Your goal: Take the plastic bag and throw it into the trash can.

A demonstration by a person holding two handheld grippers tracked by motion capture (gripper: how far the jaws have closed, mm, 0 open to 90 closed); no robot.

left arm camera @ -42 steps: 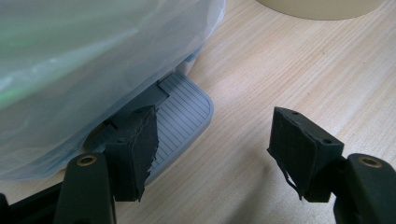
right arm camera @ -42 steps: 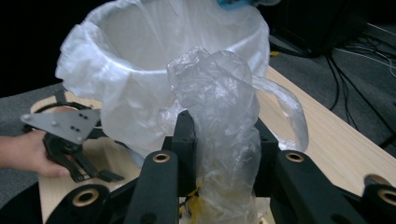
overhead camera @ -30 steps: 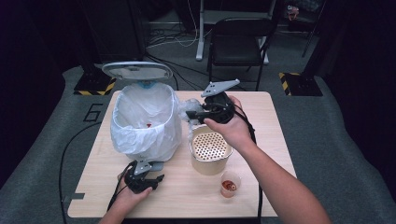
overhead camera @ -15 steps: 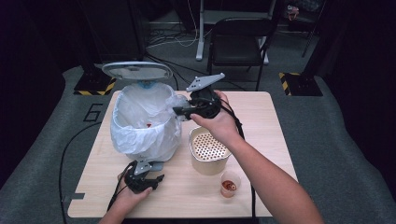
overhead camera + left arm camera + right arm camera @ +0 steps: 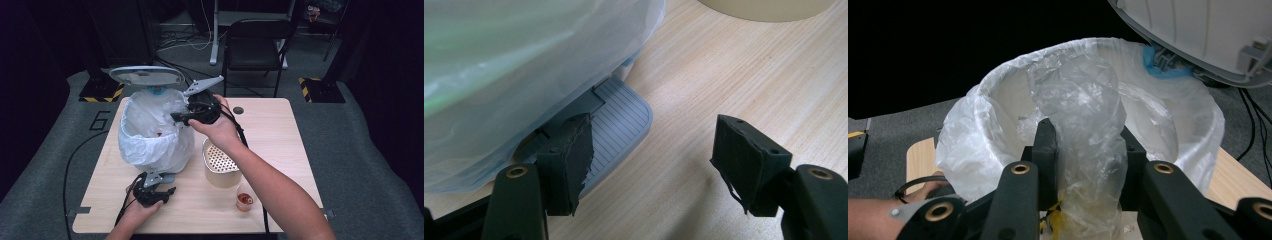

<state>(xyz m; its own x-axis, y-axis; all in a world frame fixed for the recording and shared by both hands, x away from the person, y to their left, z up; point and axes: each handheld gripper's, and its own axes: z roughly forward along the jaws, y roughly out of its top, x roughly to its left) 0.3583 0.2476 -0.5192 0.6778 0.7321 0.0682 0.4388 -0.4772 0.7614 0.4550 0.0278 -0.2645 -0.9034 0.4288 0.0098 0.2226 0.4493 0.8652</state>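
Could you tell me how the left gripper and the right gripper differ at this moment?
The left gripper sits low at the table's near edge by the bin's pedal; the right gripper is raised at the rim of the lined bin. The left one's fingers stand apart with nothing between them, one over the pedal; the right one's fingers are shut on a crumpled clear plastic bag. Both are black, hand-held, with trailing cables.

Grey pedal (image 5: 616, 127) under bin liner (image 5: 524, 65); left jaw over pedal, jaws apart.

A dark lab: lone table (image 5: 280, 120), hazard-taped stands (image 5: 320, 86), floor cables (image 5: 190, 40).
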